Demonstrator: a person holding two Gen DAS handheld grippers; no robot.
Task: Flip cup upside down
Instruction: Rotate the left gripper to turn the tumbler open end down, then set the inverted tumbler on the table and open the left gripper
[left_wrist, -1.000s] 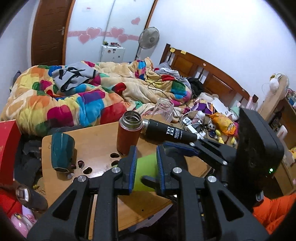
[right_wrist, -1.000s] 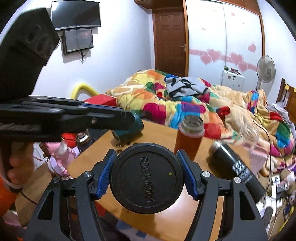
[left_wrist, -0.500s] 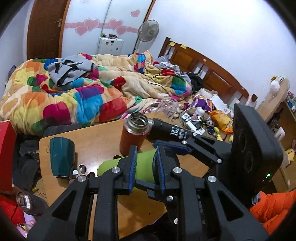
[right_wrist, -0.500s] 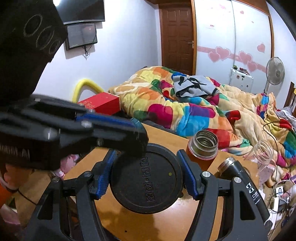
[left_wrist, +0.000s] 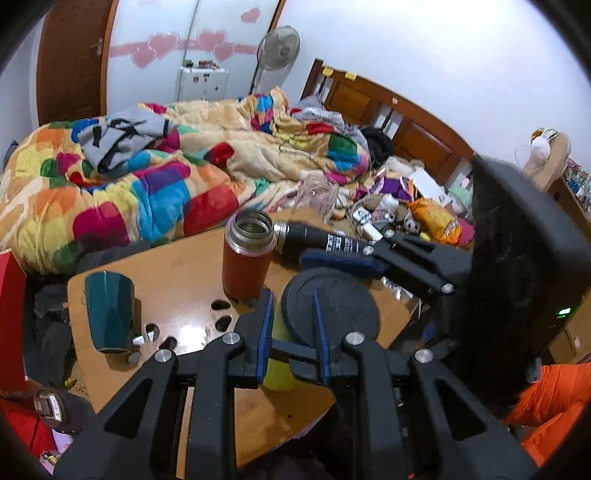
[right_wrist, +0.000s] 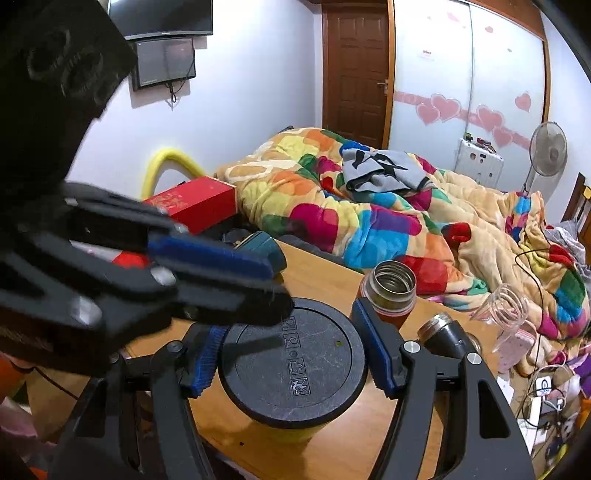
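Jaws on both grippers are clamping one green cup (left_wrist: 277, 363): left gripper (left_wrist: 290, 334) pinching its wall, right gripper (right_wrist: 291, 360) squeezing either side of its black base (right_wrist: 291, 363). Half a second ago the cup was lying sideways between the left jaws; now the dark base is facing up and the green body is reaching down toward the table (right_wrist: 354, 450). Judging the flip nearly done, setting down remaining; contact with the table cannot be told. Base is carrying small moulded square symbols, unreadable. Beyond the jaws, a black flask (left_wrist: 317, 243) is showing white print, too blurred to read.
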